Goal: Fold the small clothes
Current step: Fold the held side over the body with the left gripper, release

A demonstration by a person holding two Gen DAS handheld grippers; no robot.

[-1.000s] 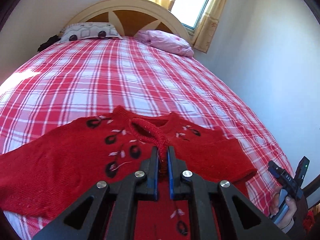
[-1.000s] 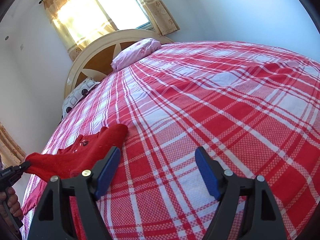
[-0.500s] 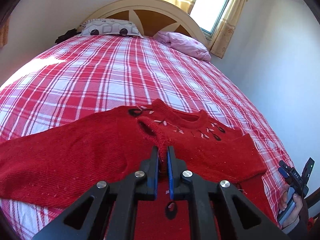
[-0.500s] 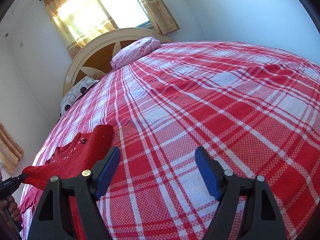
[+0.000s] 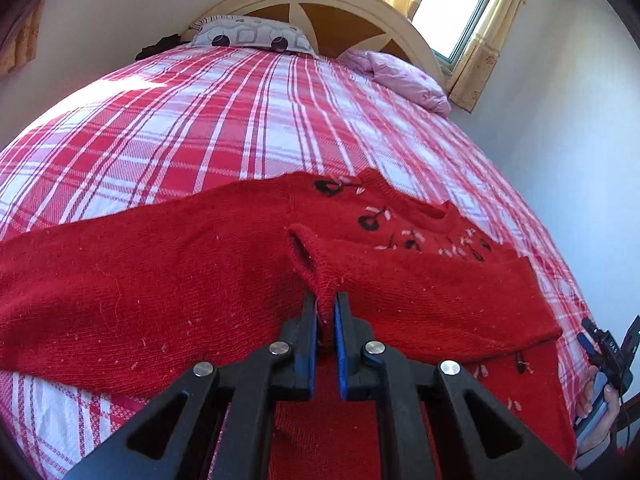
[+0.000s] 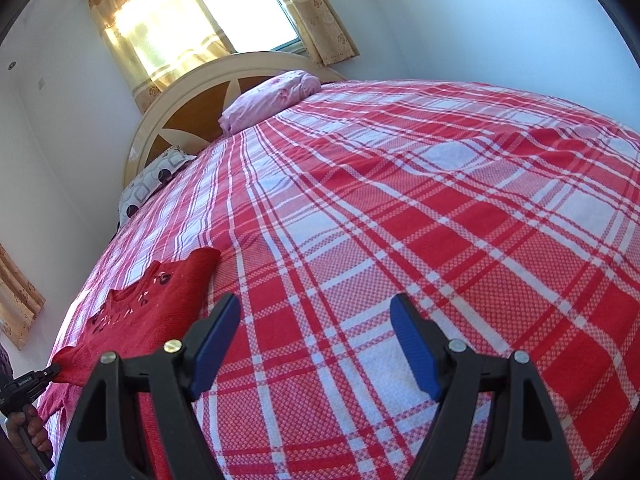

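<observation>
A small red knitted sweater (image 5: pixel 160 280) with black and white flower embroidery lies on the plaid bed. My left gripper (image 5: pixel 326 312) is shut on the cuff of its right sleeve (image 5: pixel 420 292), which is folded across the chest. The other sleeve stretches out to the left. In the right wrist view the sweater (image 6: pixel 160 304) lies at the lower left, with the left gripper (image 6: pixel 32 380) pinching it. My right gripper (image 6: pixel 316 332) is open and empty above the bare bedspread, to the right of the sweater.
The bed (image 5: pixel 240 120) has a red and white plaid cover. A patterned pillow (image 5: pixel 252 36) and a pink pillow (image 5: pixel 404 80) lie at the headboard (image 5: pixel 320 4). A white wall (image 5: pixel 580 140) runs close along the bed's right side.
My left gripper has pulled the sleeve cuff back and across the chest, so the sleeve now lies folded over the sweater's front. The right gripper has stayed open and barely moved.
</observation>
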